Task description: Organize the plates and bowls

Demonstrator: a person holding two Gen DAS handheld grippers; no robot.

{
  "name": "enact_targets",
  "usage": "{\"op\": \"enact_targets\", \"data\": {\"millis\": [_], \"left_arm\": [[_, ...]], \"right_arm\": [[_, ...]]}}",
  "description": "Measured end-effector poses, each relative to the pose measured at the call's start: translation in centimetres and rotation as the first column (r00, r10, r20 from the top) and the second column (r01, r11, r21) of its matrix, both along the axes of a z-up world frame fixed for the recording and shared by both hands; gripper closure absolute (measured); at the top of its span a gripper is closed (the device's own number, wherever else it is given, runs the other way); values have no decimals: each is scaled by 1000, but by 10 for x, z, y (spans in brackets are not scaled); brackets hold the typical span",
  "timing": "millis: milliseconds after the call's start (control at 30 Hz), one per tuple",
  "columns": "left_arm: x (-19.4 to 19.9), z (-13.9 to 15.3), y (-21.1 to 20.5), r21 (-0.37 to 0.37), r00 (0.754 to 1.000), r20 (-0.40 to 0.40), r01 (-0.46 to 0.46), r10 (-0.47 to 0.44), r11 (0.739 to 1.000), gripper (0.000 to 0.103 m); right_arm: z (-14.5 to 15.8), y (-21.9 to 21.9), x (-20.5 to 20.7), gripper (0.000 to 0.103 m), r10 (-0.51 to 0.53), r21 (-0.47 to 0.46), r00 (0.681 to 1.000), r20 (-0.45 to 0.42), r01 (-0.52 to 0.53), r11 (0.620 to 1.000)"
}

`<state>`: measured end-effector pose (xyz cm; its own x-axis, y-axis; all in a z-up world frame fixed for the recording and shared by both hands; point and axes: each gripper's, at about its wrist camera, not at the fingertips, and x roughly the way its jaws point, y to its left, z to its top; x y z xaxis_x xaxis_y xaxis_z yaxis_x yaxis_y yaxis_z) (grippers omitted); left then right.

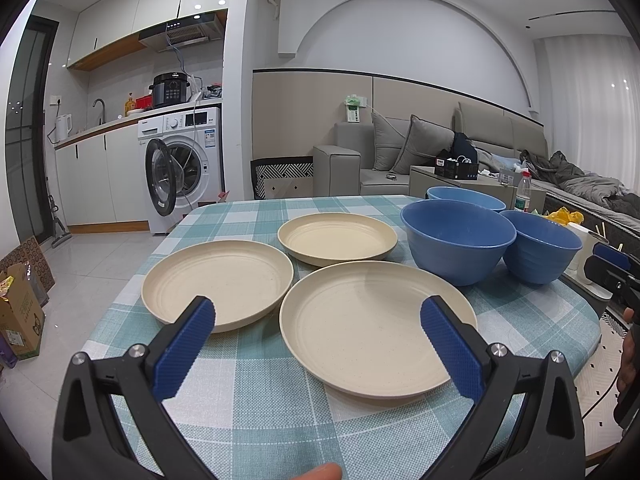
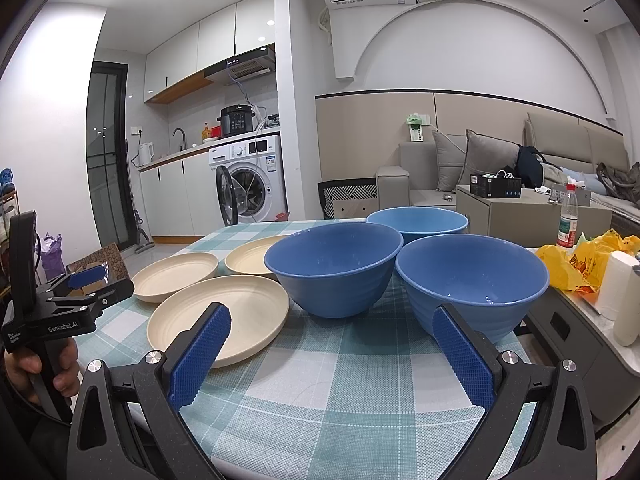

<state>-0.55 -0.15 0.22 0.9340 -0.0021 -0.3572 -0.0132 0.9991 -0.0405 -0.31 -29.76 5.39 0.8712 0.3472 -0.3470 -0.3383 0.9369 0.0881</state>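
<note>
The left gripper [image 1: 318,322] hung low over the near edge of the table [image 1: 256,400], its blue pads spread wide and gripping nothing. Straight ahead of it, between the two fingers, lay the nearest cream plate [image 1: 372,328], its near rim tucked under the right-hand pad. Just off the left fingertip sat a second cream plate [image 1: 218,280], its rim all but touching the first. Beyond both, a third cream plate [image 1: 338,240] rested further up the checked cloth, with a strip of bare cloth around it.

Over on the other side, the right gripper [image 2: 332,336] also stood fully released and empty above the cloth. Its right pad sat just in front of the nearest blue bowl [image 2: 472,284], which stood close to the table's right edge. Dead ahead of the opening stood the middle blue bowl [image 2: 334,266], rim nearly brushing its neighbour. Behind the pair, a lighter blue bowl [image 2: 418,222] sat near the far edge.

Open room lay mostly between the grippers and the crockery: a broad band of bare tablecloth in front of the right gripper. Past the right edge, a yellow plastic bag [image 2: 576,264] and a white roll [image 2: 618,288] crowded a side surface. A hand [image 2: 44,364] held the left tool at the table's left edge.
</note>
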Motion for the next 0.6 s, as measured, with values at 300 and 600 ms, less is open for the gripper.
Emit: {"op": "enact_targets", "data": {"millis": [300,600], "left_arm": [[0,0,0,1,1000,-1,2,-2,1000,0],[1,-2,4,12,1000,-9,0,0,1000,0]], "right_arm": [[1,0,0,0,-1,-1,1000,-1,1,1000],[2,-2,-1,0,-5,-5,1000,-2,5,1000]]}}
